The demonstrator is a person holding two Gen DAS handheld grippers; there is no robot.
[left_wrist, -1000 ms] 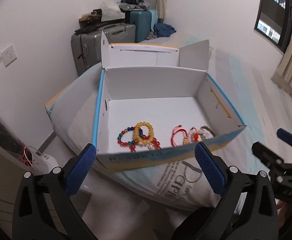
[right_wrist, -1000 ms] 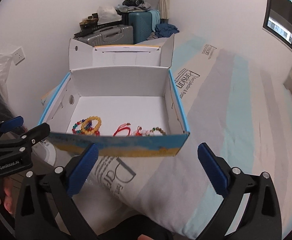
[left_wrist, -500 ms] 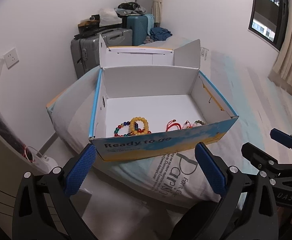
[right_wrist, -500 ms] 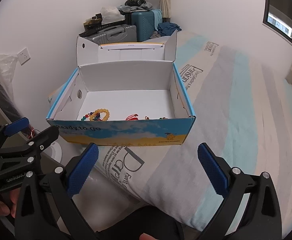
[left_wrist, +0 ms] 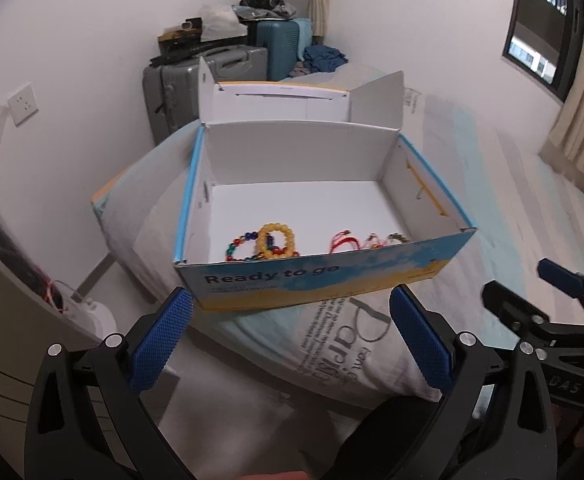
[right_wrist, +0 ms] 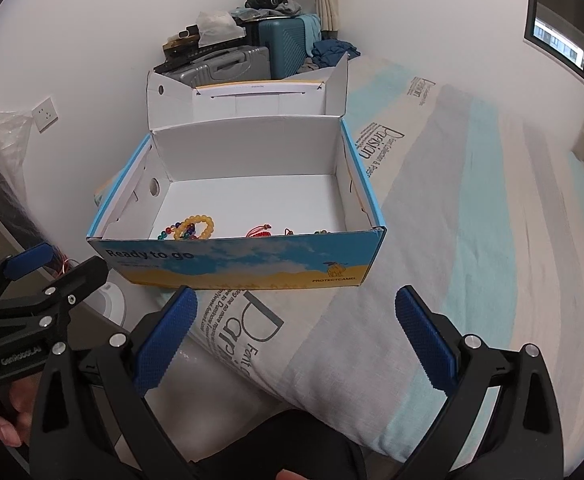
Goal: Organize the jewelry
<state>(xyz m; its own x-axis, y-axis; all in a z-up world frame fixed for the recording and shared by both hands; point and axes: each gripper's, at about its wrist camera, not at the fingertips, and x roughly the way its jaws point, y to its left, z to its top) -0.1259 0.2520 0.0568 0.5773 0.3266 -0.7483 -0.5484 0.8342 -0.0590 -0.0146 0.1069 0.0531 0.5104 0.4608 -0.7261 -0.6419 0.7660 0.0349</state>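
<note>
Bed (right_wrist: pixel 472 240) with striped cover is carrying an open cardboard box (left_wrist: pixel 320 276), lid flap standing up at 12 o'clock. Bracelets are lying along the box's near wall: yellow bead bracelet (left_wrist: pixel 277 240) overlapping a multicolour one (left_wrist: pixel 239 245), red cord bracelet (left_wrist: pixel 345 241) at its 3 o'clock. Rest of box floor is sitting bare. Left gripper (left_wrist: pixel 290 340) and right gripper (right_wrist: pixel 294 334) are hovering at 6 o'clock of the box, outside it, jaws spread wide, gripping nothing.

Box (left_wrist: pixel 324 280) blue-and-yellow outside — yellow bracelet (left_wrist: pixel 278 240) inside
</note>
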